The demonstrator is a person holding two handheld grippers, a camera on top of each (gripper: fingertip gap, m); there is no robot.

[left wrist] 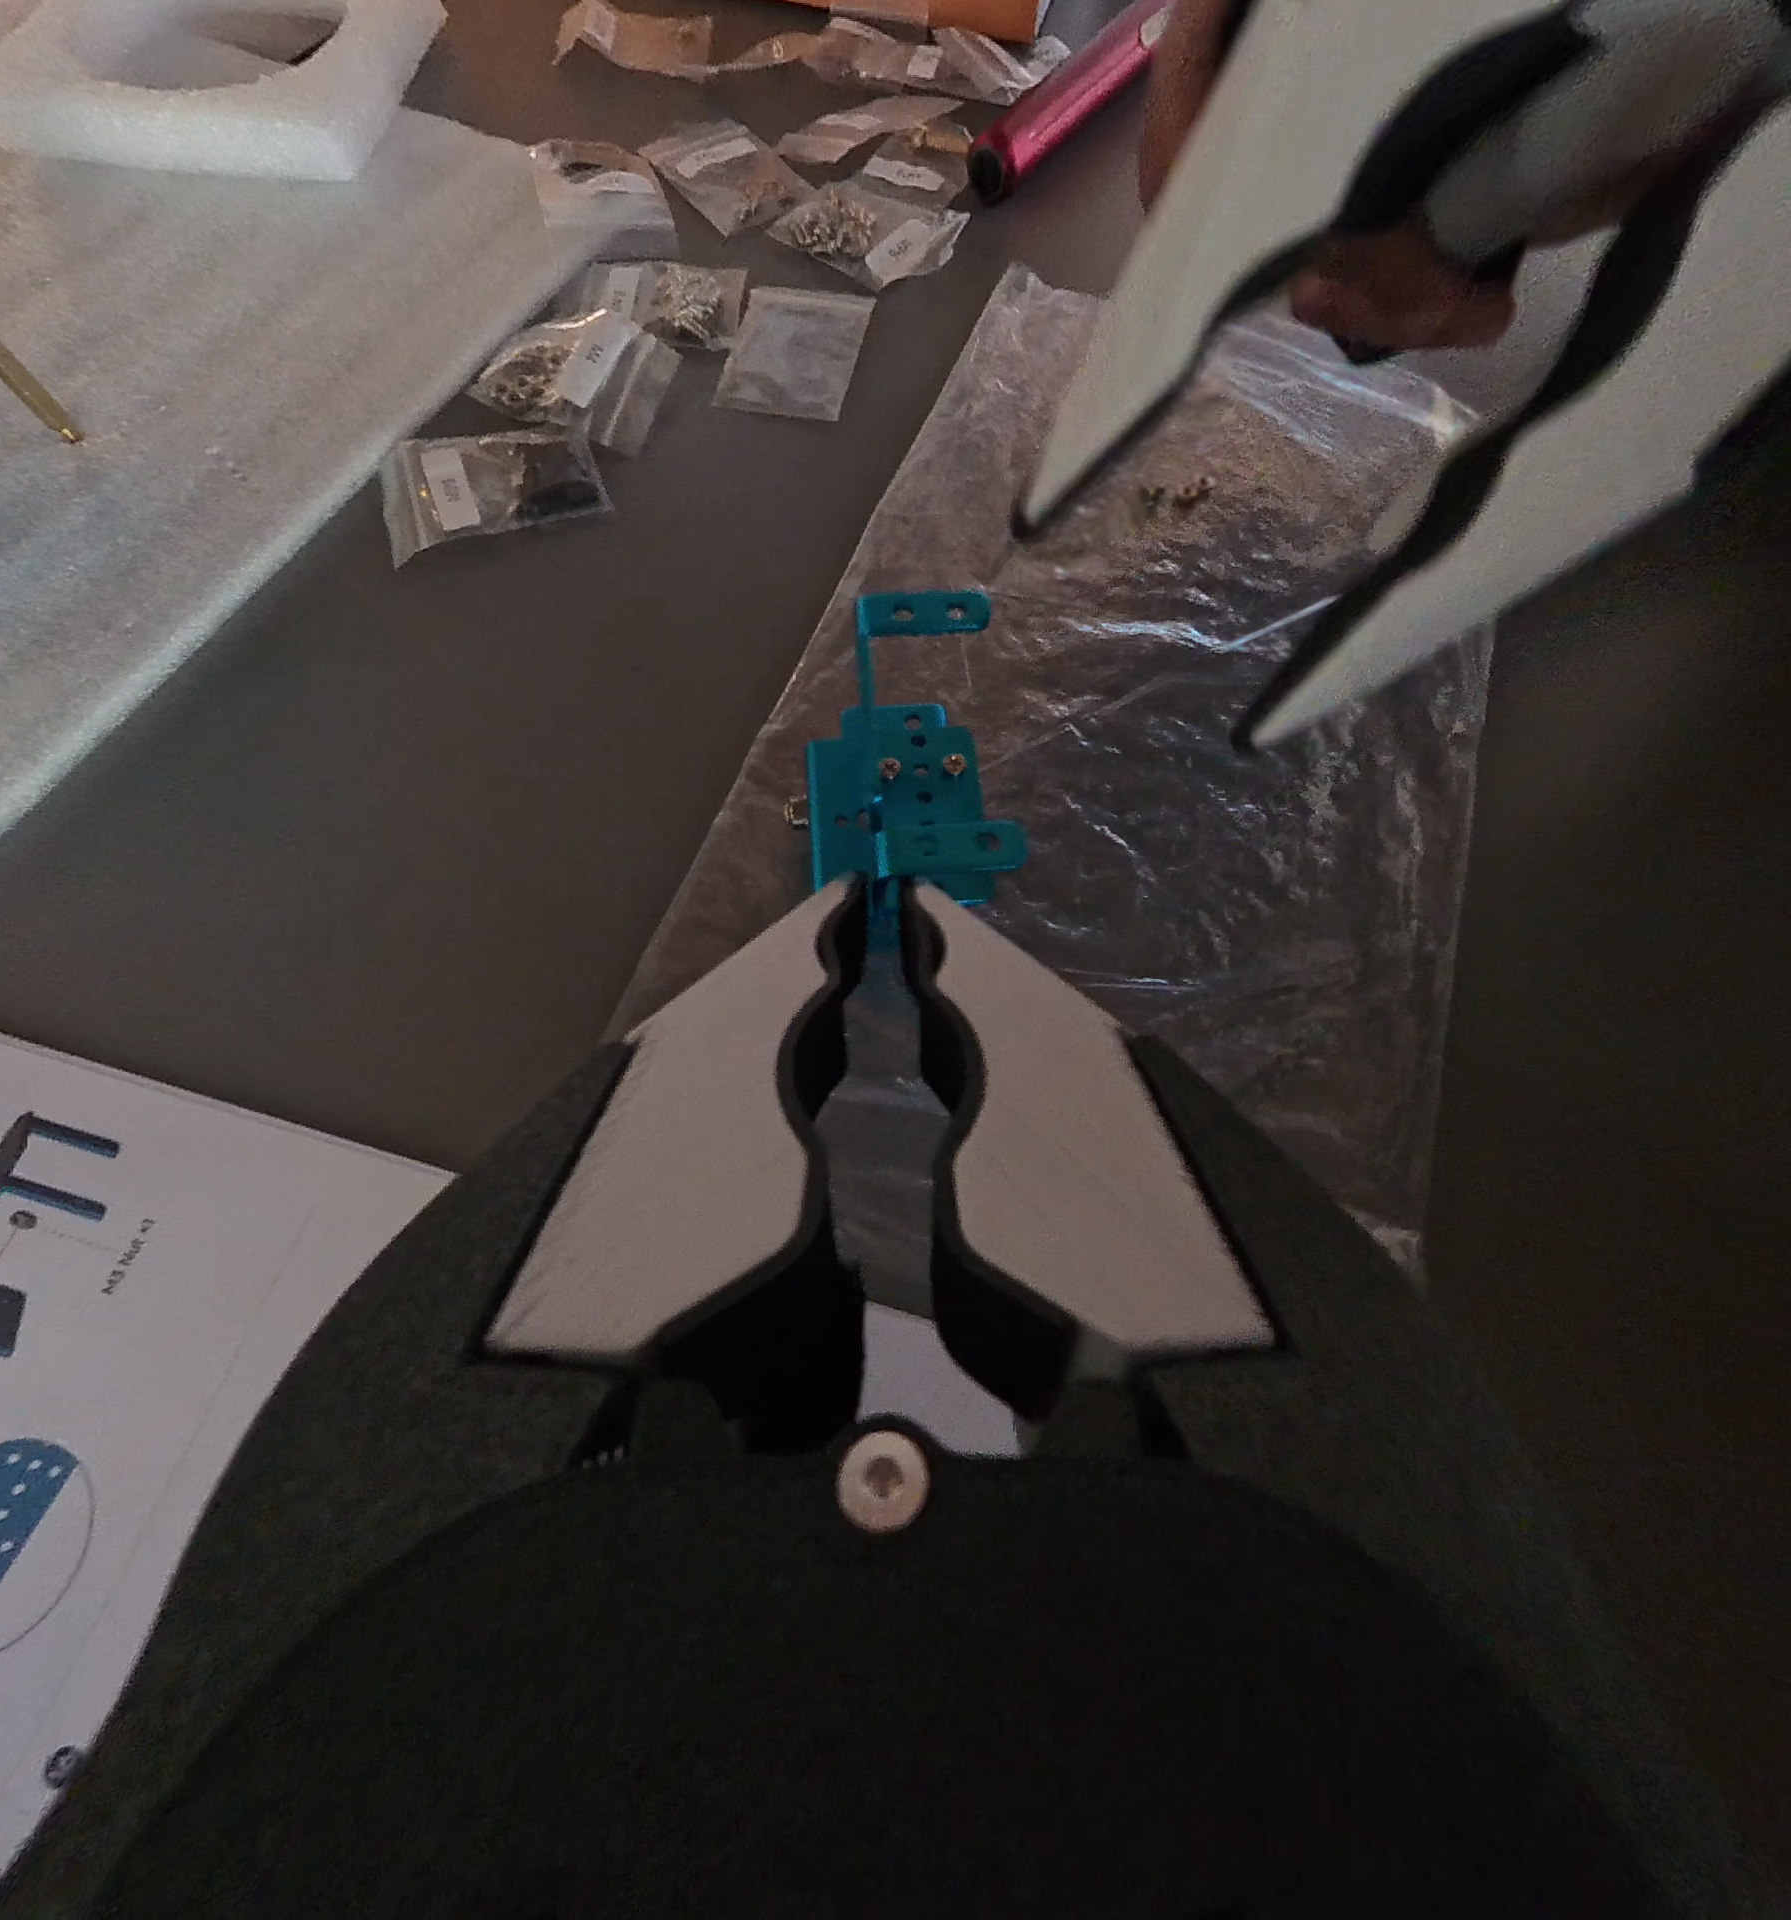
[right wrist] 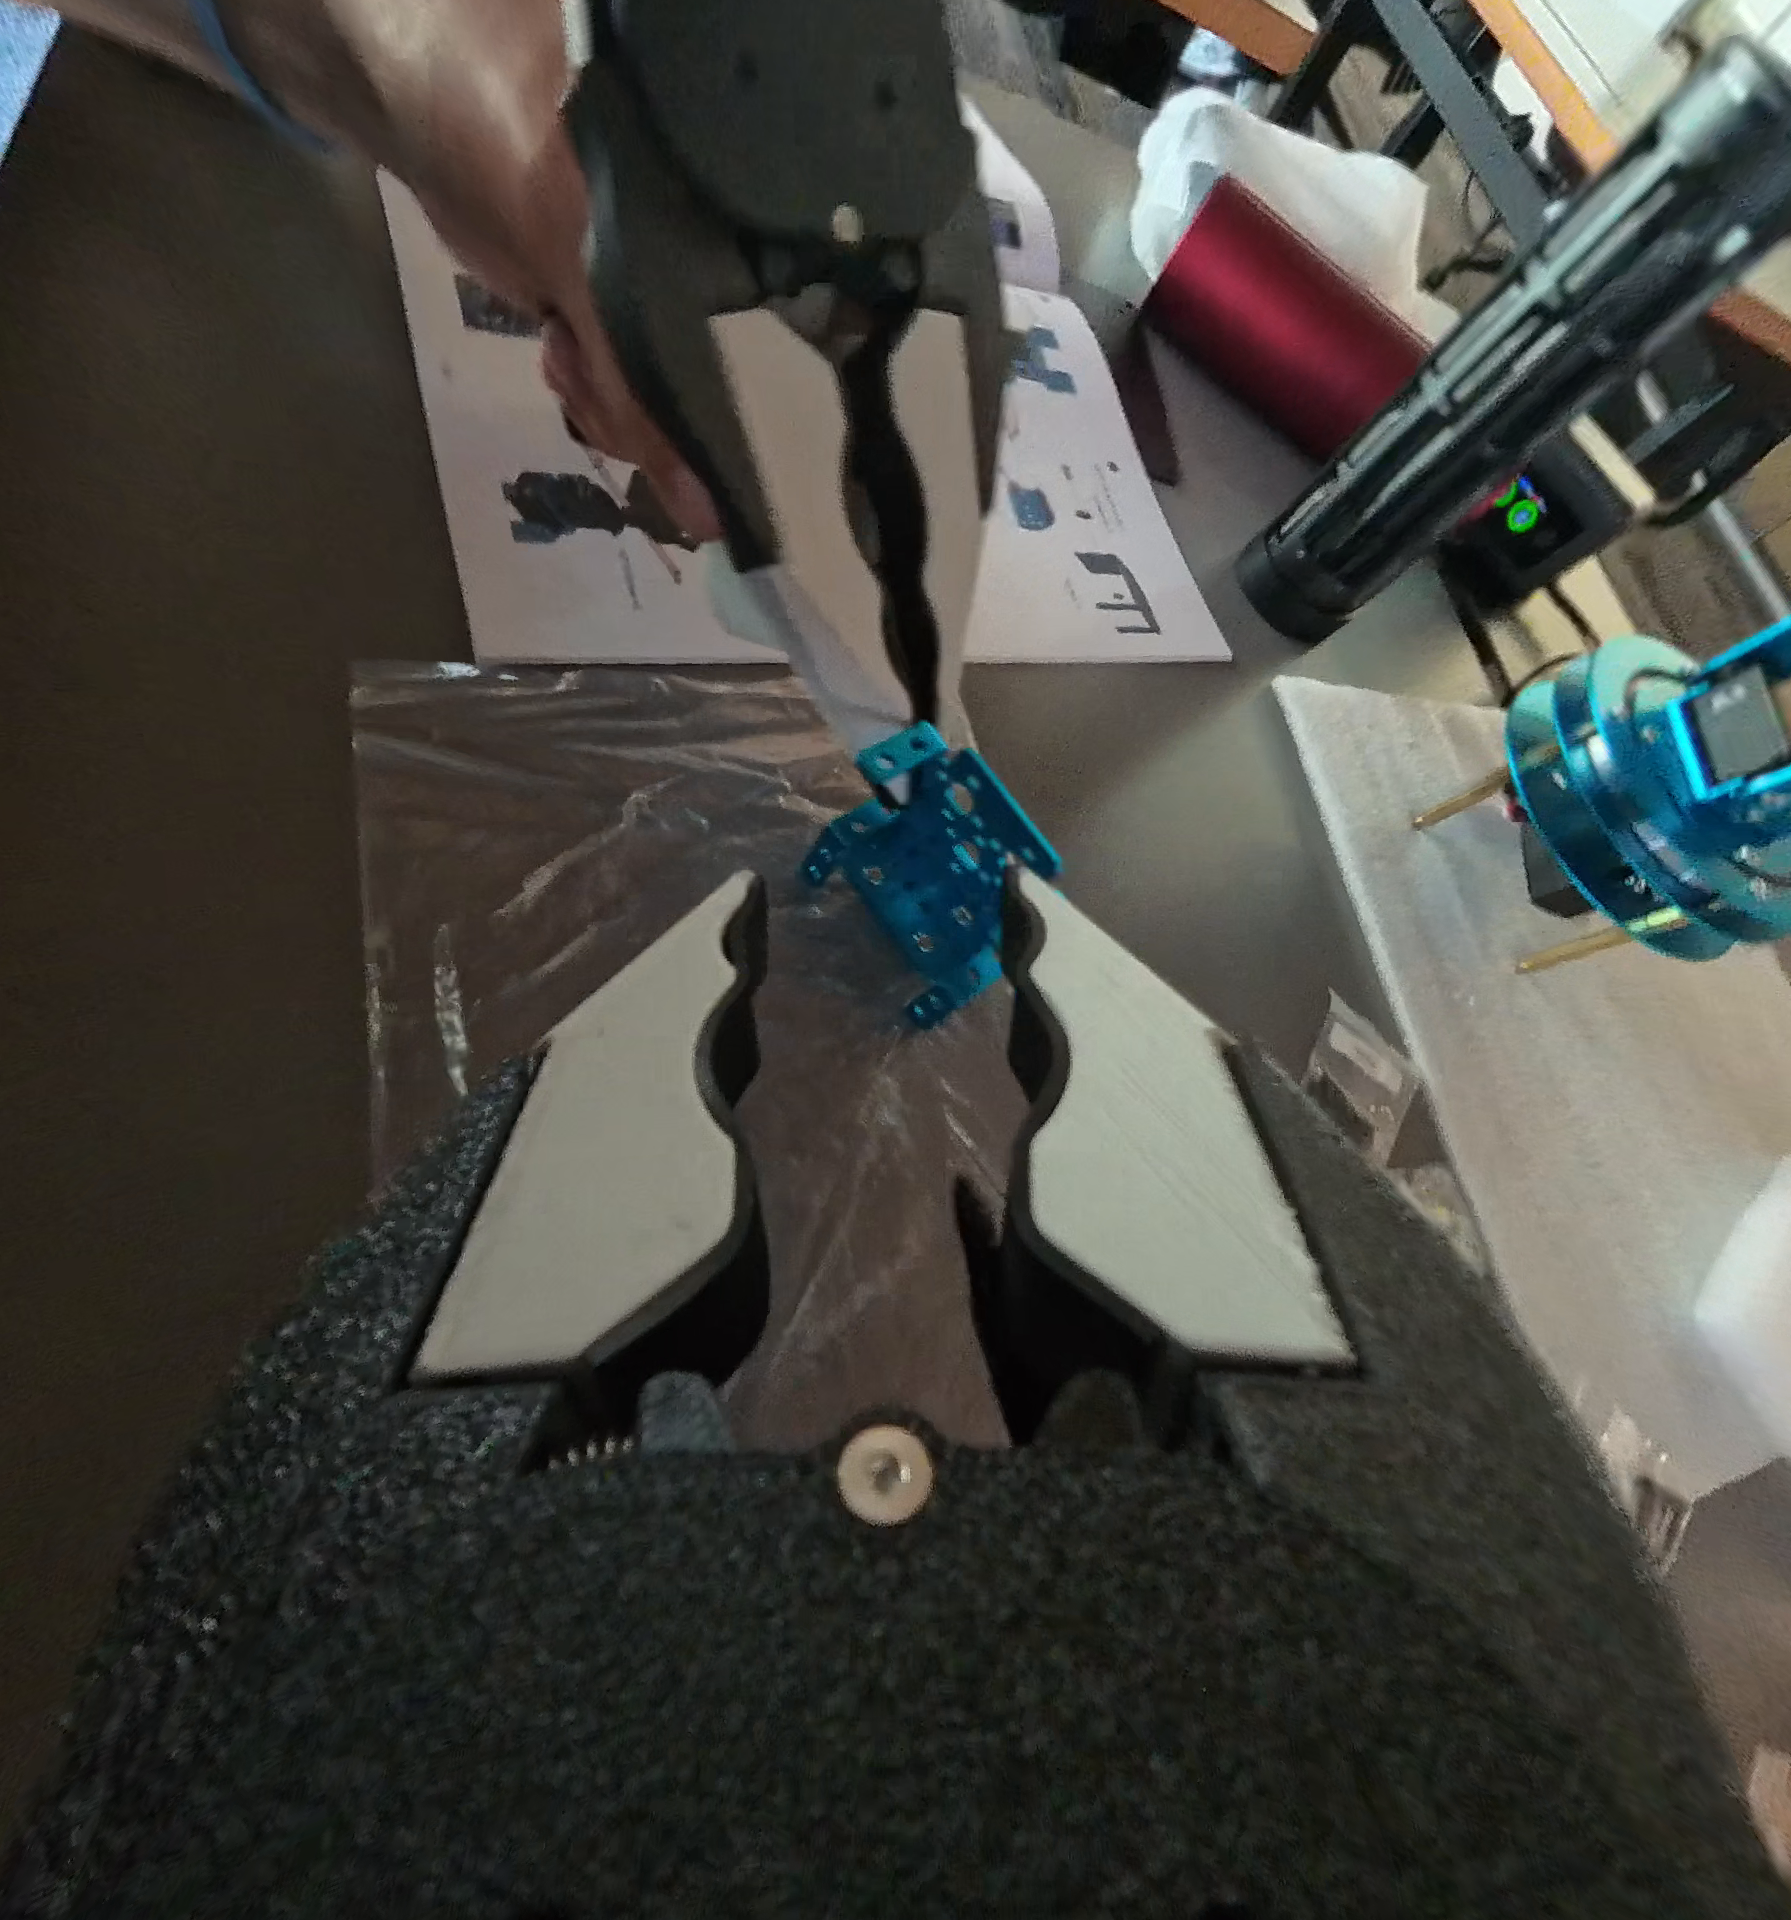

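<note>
My left gripper (left wrist: 883,885) is shut on a blue metal bracket assembly (left wrist: 906,795) with holes and small screws, holding it over a clear plastic sheet (left wrist: 1130,727). In the right wrist view the same blue assembly (right wrist: 922,852) hangs from the left gripper (right wrist: 922,717), which comes in from above. My right gripper (right wrist: 886,894) is open, its fingertips on either side of the assembly, the right one close to it. In the left wrist view the right gripper (left wrist: 1130,634) shows open at the upper right, above the sheet.
Several small bags of screws (left wrist: 662,301) and a red tool (left wrist: 1067,99) lie at the back. White foam (left wrist: 205,83) lies at the left. An instruction sheet (left wrist: 91,1351) lies near left. A partly built blue round base (right wrist: 1680,810) and a black cylinder (right wrist: 1493,395) are at the right. Spacing between my two grippers at the tips: around 6 cm. About 25 cm separates my left fingertips from the black cylinder (right wrist: 1493,395).
</note>
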